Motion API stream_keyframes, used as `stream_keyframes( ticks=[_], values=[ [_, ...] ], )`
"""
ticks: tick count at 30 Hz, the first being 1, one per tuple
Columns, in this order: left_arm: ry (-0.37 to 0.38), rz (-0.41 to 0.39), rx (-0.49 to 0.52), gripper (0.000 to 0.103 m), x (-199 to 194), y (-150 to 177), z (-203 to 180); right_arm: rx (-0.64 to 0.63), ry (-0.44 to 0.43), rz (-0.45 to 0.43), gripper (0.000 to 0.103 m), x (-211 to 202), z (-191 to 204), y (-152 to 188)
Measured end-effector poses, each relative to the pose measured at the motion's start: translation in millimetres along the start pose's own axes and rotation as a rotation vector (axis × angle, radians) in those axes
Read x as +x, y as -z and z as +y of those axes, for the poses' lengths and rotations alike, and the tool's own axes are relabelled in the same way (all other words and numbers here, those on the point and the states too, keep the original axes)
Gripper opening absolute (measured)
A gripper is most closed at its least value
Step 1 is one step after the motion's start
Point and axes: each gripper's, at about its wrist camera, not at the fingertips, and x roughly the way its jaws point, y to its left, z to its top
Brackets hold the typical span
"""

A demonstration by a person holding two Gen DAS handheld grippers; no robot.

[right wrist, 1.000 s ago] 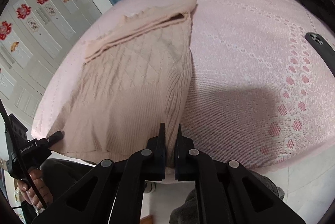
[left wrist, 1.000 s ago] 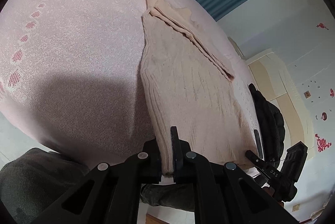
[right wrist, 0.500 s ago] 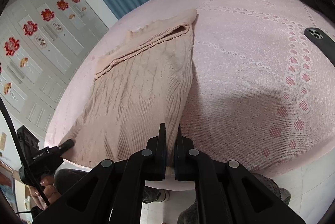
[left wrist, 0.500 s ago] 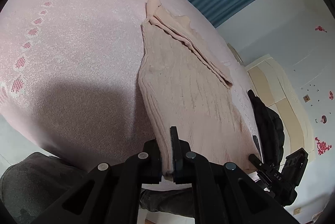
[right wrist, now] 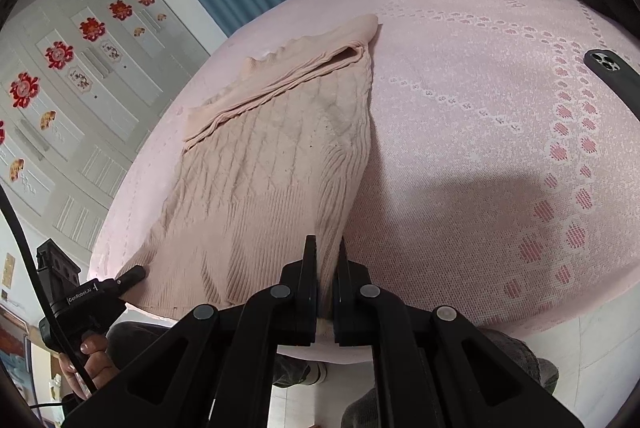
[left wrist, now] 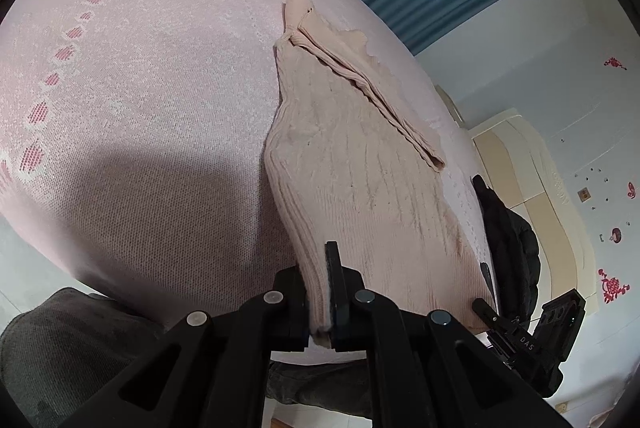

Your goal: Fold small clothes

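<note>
left gripper: fingers closed tight on the near hem corner of the beige cable-knit sweater, cloth pinched between the pads. right gripper: fingers likewise clamped on the opposite hem corner of the same sweater.

the sweater lies flat on the pink patterned bedspread, its long axis running straight away from both pairs of fingers, hem nearest, folded neck and sleeves at the far end. both hands sit level on the hem, neither nearer the far end. judgement: the next fold carries the hem forward along that axis toward the neck.

the left wrist view shows the right gripper at the hem's other corner and a black garment beside the sweater. the right wrist view alone shows a black phone lying well apart on the bedspread and the hand holding the left gripper.
</note>
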Motion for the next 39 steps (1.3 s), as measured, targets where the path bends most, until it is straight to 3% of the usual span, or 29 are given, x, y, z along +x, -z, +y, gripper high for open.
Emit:
stream_keyframes(
  ticks=[32, 39],
  values=[
    [0.042, -0.078, 0.010, 0.007, -13, -11, -12, 0.010, -0.048, -0.076, 0.005, -18, -3, -1],
    [0.016, -0.093, 0.056, 0.006, -15, -24, -27, 0.020, -0.059, -0.089, 0.005, -20, 5, -21]
  ],
)
